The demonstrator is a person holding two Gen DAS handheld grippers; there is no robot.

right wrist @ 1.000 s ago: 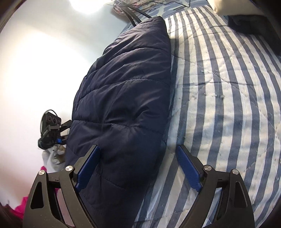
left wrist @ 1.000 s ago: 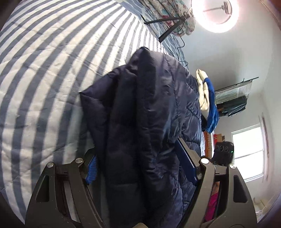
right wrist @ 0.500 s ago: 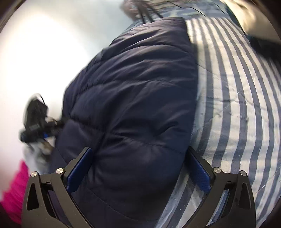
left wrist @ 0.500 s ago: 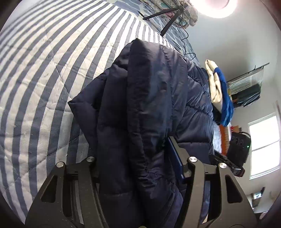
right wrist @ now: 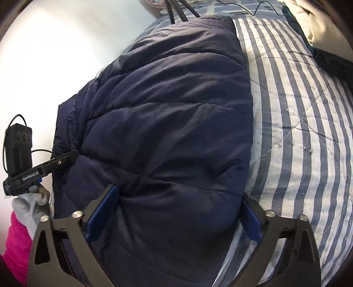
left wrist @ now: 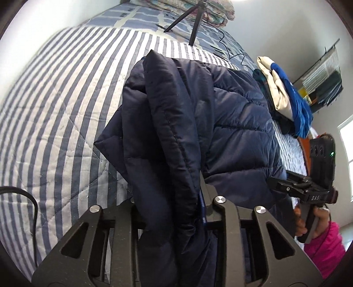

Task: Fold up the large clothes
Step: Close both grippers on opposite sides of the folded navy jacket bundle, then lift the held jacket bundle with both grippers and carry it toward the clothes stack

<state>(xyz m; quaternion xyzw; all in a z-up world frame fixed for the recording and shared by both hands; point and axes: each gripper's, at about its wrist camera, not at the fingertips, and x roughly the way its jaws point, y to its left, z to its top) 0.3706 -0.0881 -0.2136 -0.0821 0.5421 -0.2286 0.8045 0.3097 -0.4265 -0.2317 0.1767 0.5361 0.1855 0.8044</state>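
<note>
Closing left gripper (left wrist: 174, 198) jaws pinch the navy jacket (left wrist: 198, 123).

White walls (left wrist: 275, 26), bright window (left wrist: 347, 141), striped bed quilt (left wrist: 55, 99).

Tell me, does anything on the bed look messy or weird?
Not much. The jacket lies folded but lumpy on the bed, one bunched edge between the closing left gripper. A tripod standing on the bed looks a bit odd.

The left gripper (left wrist: 174, 196) is angled steeply downward, its jaws closing with a fold of dark navy quilted puffer jacket (left wrist: 176, 123) between them. The right gripper (right wrist: 176, 212) is likewise angled downward, its jaws closing from wide around the jacket's near end, and is carried by a hand (left wrist: 308, 223) in a pink sleeve (left wrist: 326, 249).
</note>
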